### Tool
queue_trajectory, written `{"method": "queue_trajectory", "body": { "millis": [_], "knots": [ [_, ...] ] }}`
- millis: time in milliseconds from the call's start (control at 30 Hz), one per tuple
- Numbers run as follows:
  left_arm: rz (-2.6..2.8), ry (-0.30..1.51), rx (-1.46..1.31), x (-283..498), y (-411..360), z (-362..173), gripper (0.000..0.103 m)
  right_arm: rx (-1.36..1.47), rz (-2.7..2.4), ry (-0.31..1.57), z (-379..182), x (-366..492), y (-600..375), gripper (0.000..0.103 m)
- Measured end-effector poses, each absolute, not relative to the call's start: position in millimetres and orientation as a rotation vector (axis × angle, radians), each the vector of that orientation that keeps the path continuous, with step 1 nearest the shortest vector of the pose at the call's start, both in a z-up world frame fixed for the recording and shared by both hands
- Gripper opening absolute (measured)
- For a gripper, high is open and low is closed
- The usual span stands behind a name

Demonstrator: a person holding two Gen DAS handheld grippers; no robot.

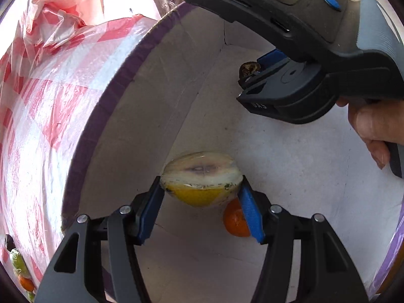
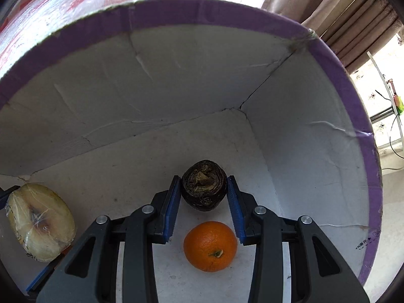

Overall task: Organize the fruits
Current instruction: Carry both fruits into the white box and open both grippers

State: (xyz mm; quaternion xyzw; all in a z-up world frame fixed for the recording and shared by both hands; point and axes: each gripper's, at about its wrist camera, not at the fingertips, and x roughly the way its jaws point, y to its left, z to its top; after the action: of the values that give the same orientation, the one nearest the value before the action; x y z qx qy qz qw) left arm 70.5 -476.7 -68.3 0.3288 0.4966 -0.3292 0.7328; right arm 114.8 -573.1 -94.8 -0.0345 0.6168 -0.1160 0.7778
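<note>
Both grippers are inside a white cardboard box with a purple rim (image 2: 227, 7). My left gripper (image 1: 202, 192) is shut on a plastic-wrapped yellow fruit half (image 1: 200, 180), held above the box floor; the fruit half also shows at the left of the right wrist view (image 2: 40, 221). My right gripper (image 2: 204, 189) is shut on a dark brown wrinkled fruit (image 2: 204, 185), which also shows in the left wrist view (image 1: 248, 68). An orange (image 2: 210, 246) lies on the box floor below the right gripper and shows behind the left gripper's right finger (image 1: 234, 221).
The box's purple rim (image 1: 121, 80) and white walls enclose both grippers. A red and white checked plastic bag (image 1: 45, 75) lies outside the box on the left. Small fruits (image 1: 21, 270) lie outside at the lower left. Brown curtains (image 2: 341, 12) hang beyond the box.
</note>
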Motion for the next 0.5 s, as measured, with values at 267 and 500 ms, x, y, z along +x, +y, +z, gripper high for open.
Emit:
{"method": "queue_trajectory", "body": {
  "millis": [267, 500],
  "knots": [
    [-0.726, 1.139, 0.713, 73, -482, -74, 0.059, -0.115, -0.263, 1.345, -100, 119, -567, 0.038],
    [-0.752, 1.169, 0.691, 86, -484, -80, 0.060, -0.119, -0.267, 1.342, -104, 123, -561, 0.039]
  ]
}}
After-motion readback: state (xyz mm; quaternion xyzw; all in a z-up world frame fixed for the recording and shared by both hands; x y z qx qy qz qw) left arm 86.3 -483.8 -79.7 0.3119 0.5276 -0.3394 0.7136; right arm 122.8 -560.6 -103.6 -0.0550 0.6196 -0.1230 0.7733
